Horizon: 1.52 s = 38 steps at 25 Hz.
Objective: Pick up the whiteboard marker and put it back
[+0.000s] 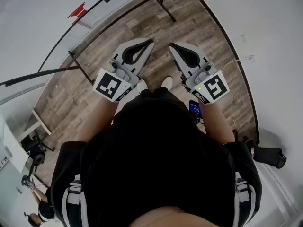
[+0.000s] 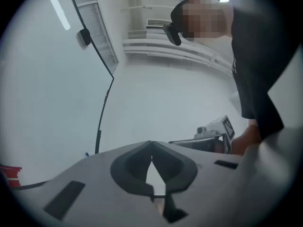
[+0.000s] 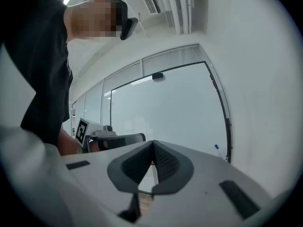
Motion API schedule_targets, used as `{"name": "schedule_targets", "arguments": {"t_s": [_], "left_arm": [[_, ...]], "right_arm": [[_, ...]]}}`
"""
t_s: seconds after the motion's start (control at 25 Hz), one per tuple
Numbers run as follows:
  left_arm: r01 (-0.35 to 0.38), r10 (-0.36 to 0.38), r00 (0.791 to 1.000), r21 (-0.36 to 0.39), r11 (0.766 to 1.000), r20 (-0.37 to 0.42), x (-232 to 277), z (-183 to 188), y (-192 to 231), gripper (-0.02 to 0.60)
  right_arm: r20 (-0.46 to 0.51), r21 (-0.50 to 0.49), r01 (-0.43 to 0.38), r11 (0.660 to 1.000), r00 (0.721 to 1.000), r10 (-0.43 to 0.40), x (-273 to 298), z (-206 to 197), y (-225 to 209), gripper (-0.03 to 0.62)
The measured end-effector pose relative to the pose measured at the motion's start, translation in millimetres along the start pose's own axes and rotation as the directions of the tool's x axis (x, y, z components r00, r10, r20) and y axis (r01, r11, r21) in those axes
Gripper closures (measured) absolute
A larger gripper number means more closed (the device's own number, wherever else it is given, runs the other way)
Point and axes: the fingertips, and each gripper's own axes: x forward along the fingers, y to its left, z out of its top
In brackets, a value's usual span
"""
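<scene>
station: a person in a black shirt (image 1: 161,150) stands over a wood plank floor (image 1: 189,18), one claw held out in each hand, side by side and apart.
left claw (image 1: 150,43): pressed together. in the left gripper view (image 2: 151,144) the dark pads meet at the tips, with nothing between them and only a narrow diamond gap lower down.
right claw (image 1: 172,46): pressed together. in the right gripper view (image 3: 152,144) the ribbed pads touch at the tips and nothing is pinched.
heading: both claws point forward, away from the body, and hang in the air above the floor, touching nothing.
cubes: a square-marked cube sits at the rear of each claw, left cube (image 1: 112,85) and right cube (image 1: 215,86). a green light shows just beside the right cube.
whiteboard (image 3: 165,112): a large pale panel in a thin black frame. it also fills the left side of the left gripper view (image 2: 38,79).
whiteboard marker: in neither claw. cannot be picked out with certainty.
blue item (image 3: 216,146): small, close to the board's black frame; too small to identify.
red item (image 1: 77,11): near the upper left of the head view, seen again at the lower left edge of the left gripper view (image 2: 9,171).
floor items: a white shoe (image 1: 166,82) shows between the claws. a phone (image 1: 194,109) with a blue screen shows beside the right forearm.
</scene>
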Motion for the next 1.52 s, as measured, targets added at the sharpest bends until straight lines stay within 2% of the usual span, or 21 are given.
{"name": "schedule_targets", "arguments": {"t_s": [0.2, 0.4, 0.8, 1.0, 1.52], "left_arm": [[0.001, -0.001, 1.0, 0.02, 1.0, -0.03, -9, 3, -38, 0.577], [0.005, -0.003, 0.998, 0.044, 0.999, -0.066, -6, 0, -64, 0.577], [-0.011, 0.015, 0.997, 0.06, 0.998, -0.076, 10, 0, -94, 0.577], [-0.031, 0.037, 0.995, 0.072, 0.997, -0.088, 23, -5, -104, 0.577], [-0.067, 0.074, 0.994, 0.091, 0.994, -0.079, 71, -12, -133, 0.577]], "right_arm": [[0.012, -0.039, 0.025, 0.999, 1.0, -0.024, -31, 9, 26, 0.597], [0.042, -0.015, 0.077, 0.997, 0.996, -0.076, -56, 17, 23, 0.597], [0.007, -0.023, 0.011, 1.0, 1.0, -0.011, -84, 11, 24, 0.597], [0.011, -0.021, 0.027, 0.999, 1.0, -0.026, -100, 8, 8, 0.597], [0.028, -0.051, -0.029, 0.998, 0.999, 0.031, -138, 18, -27, 0.597]]}}
